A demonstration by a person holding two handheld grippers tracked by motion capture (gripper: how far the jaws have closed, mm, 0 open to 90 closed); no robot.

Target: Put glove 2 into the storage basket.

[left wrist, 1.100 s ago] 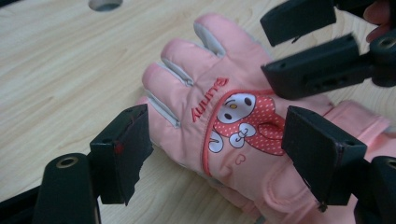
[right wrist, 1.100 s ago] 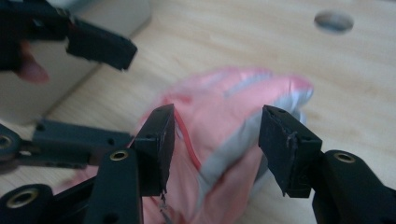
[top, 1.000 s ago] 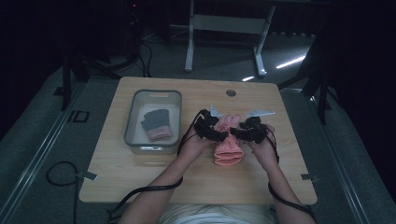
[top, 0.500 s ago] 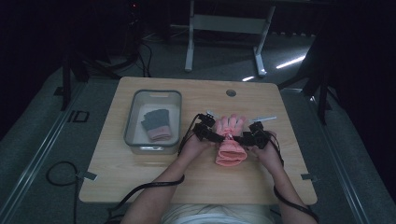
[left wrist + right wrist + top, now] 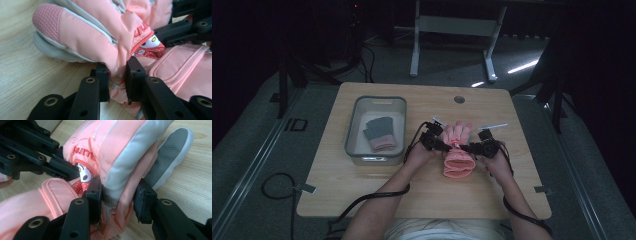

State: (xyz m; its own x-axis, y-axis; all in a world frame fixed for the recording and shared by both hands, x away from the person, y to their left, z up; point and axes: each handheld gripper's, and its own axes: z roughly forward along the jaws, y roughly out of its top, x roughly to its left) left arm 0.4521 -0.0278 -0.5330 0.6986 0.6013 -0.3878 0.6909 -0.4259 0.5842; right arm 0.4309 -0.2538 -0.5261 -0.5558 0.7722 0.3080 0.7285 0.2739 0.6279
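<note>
- Lying on the wooden table (image 5: 362, 195), a little right of its middle, the pink glove (image 5: 457, 152) has its fingers pointing away from the person and its cuff toward them.
- The left gripper (image 5: 117, 77) pinches a fold of the glove at its edge; its jaws have just been closing and now press the pink fabric between them.
- The right gripper (image 5: 117, 197) has the opposite edge of the glove between its jaws, which have just been closing too; the pads touch the grey and pink fabric on both sides.
- A grey tray (image 5: 357, 127) stands near the glove on the left side of the table, with a dark glove (image 5: 379, 132) inside.
- The table has a light wood grain and a small round hole (image 5: 459, 99) near its far edge.
- Around the table the room is dark, with grey floor (image 5: 252, 165) and a metal frame (image 5: 452, 35) behind.
</note>
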